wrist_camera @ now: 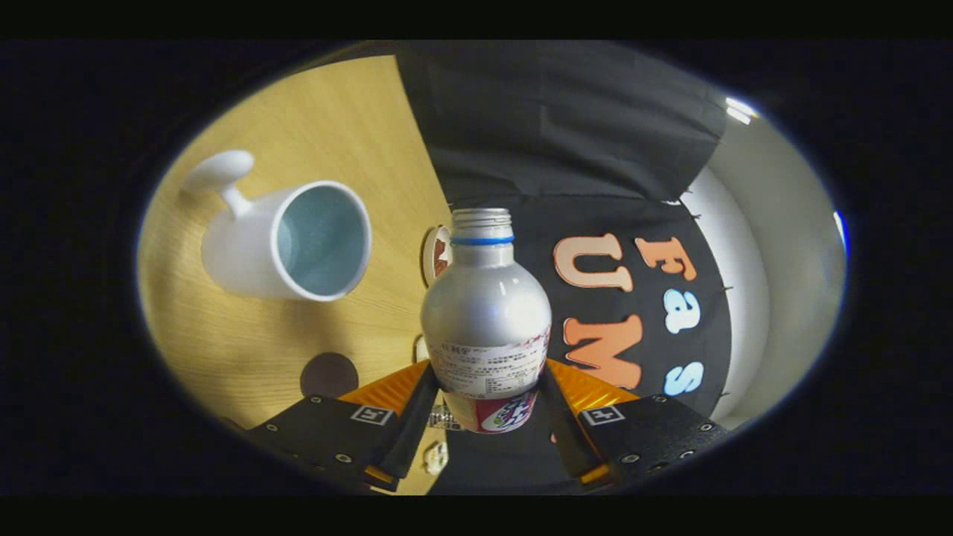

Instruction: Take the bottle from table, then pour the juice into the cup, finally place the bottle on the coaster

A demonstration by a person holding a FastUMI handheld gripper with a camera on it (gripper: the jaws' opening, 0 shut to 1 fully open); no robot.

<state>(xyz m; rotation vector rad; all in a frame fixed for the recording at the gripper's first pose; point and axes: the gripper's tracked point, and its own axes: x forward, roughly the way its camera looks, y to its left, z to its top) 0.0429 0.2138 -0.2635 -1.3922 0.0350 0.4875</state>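
Gripper [488, 406] clamped on the silver bottle [485, 320], both fingers pressing its labelled lower body.

Seen along the fingers, the whole view is rolled sideways, so the wooden table [350, 126] stands like a wall beside the bottle and the white cup [287, 242] shows its open mouth toward the bottle's shoulder. Its neck is uncapped, with a blue ring under the threads. Just behind the neck, on the table, a round coaster [435, 254] peeks out; a dark disc [329, 374] lies near the fingers.
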